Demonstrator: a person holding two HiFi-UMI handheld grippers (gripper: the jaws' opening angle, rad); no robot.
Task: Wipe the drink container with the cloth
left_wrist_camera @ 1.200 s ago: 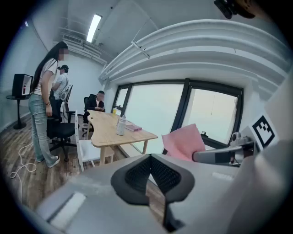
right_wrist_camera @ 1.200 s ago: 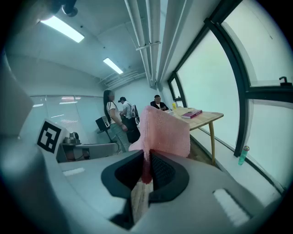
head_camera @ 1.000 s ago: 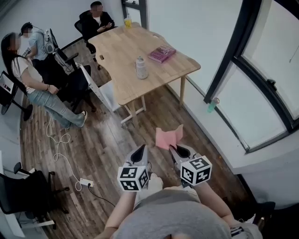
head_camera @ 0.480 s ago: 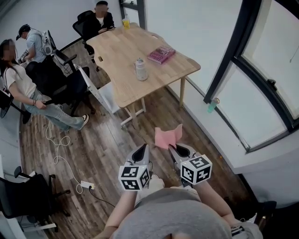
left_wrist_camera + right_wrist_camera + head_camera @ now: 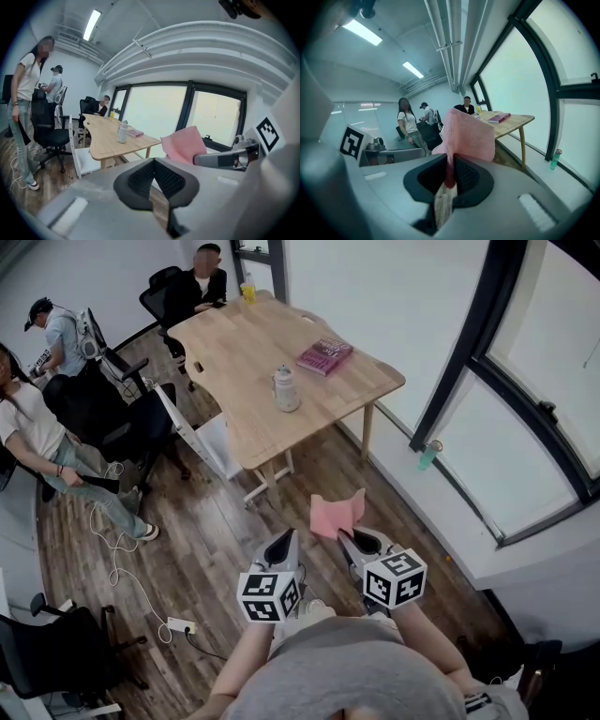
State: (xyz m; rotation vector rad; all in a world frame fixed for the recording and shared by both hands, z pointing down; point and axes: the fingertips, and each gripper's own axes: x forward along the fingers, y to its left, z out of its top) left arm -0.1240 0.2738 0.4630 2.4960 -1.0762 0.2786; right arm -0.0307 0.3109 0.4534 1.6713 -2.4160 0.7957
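The drink container (image 5: pixel 286 389) is a pale bottle with a lid, upright near the middle of the wooden table (image 5: pixel 234 352); it also shows far off as a bottle (image 5: pixel 123 131) in the left gripper view. A pink cloth (image 5: pixel 336 515) sticks up from my right gripper (image 5: pixel 353 542), whose jaws are shut on it (image 5: pixel 468 132). My left gripper (image 5: pixel 279 547) is held beside it with its jaws shut and nothing between them. Both grippers are well short of the table, over the wood floor. The cloth (image 5: pixel 183 143) shows at the right of the left gripper view.
A pink book (image 5: pixel 325 356) lies on the table's right side and a yellow cup (image 5: pixel 248 291) stands at its far end. A white chair (image 5: pixel 202 432) is tucked at the table's left. Three people sit or stand at the left and far end. A cable and power strip (image 5: pixel 180 625) lie on the floor.
The view has shifted a little nearer the table. The person at the left has moved further left. Both grippers and the cloth stay as they were.
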